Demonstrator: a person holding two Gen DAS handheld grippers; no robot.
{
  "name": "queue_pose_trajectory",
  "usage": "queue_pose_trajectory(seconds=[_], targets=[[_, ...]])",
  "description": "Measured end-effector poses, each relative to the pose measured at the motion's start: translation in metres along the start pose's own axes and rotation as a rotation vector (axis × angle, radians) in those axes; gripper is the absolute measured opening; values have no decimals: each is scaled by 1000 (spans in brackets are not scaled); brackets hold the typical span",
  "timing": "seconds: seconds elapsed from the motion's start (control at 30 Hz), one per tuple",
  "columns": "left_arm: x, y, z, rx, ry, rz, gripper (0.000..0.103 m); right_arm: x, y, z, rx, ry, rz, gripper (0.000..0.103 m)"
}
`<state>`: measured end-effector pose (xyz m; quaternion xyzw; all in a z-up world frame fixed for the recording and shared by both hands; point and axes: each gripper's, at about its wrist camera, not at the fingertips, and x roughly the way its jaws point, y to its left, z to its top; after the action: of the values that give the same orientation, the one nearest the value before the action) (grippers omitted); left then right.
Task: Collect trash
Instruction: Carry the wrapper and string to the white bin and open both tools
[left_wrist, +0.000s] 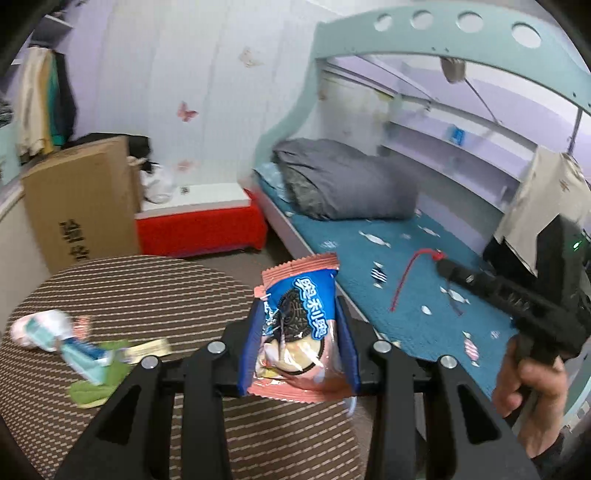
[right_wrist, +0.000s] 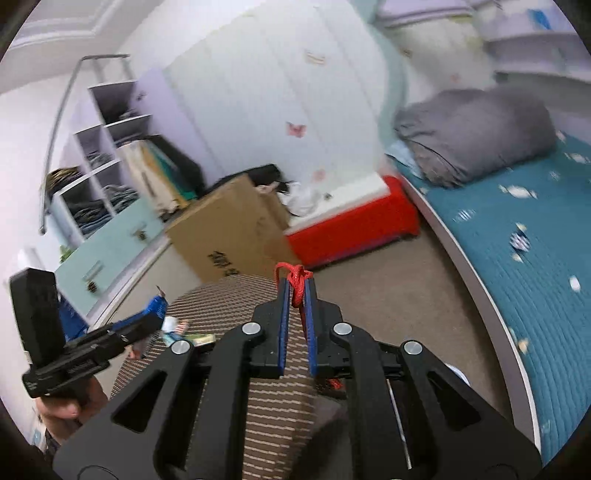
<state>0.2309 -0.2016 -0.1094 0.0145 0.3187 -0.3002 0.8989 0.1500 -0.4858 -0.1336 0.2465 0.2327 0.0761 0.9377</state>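
Leftover wrappers (left_wrist: 70, 341) sit on the tabletop (left_wrist: 147, 288) at far left. Our left hand-held gripper (left_wrist: 299, 332) is part-open, pads clamping the cookie packet (left_wrist: 295, 328). Right hand-held gripper (right_wrist: 297, 295) is fully closed on the red string (right_wrist: 295, 280). We'd carry both level and keep the squeeze firm; no bin visible yet.

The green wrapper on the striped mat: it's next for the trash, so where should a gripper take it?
The green wrapper lies flat on the striped mat, partly under the pale blue wrapper. Best guess: come from above at its free near edge, clear of the blue one, and pinch across that thin edge. Both grippers are full now, so one must first unload.
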Motion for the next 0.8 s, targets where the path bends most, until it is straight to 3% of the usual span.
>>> queue_pose_trajectory(seconds=[0.3, 0.63, 0.67, 0.7, 0.73, 0.77, 0.8], targets=[[106, -60, -4, 63, 168, -57, 37, 25, -89, -28, 155, 97, -127, 9], [204, -92, -31, 163, 361, -35, 37, 106, -172, -84, 358, 283, -190, 9], [211, -93, -33, 170, 377, -33, 37, 117, -182, -92, 390, 310, -187, 16], [216, -94, -34, 177, 387, -29, 37, 127, -191, -100, 419, 334, -195, 48], [223, -95, -36, 187, 403, -24, 37, 132, -196, -104, 437, 346, -201, 68], [227, -97, -37, 192, 414, -22, 37, 136, -203, -111, 466, 352, -207, 77], [231, -97, -38, 195, 425, -21, 37, 137, -208, -115, 485, 352, -206, 77]])
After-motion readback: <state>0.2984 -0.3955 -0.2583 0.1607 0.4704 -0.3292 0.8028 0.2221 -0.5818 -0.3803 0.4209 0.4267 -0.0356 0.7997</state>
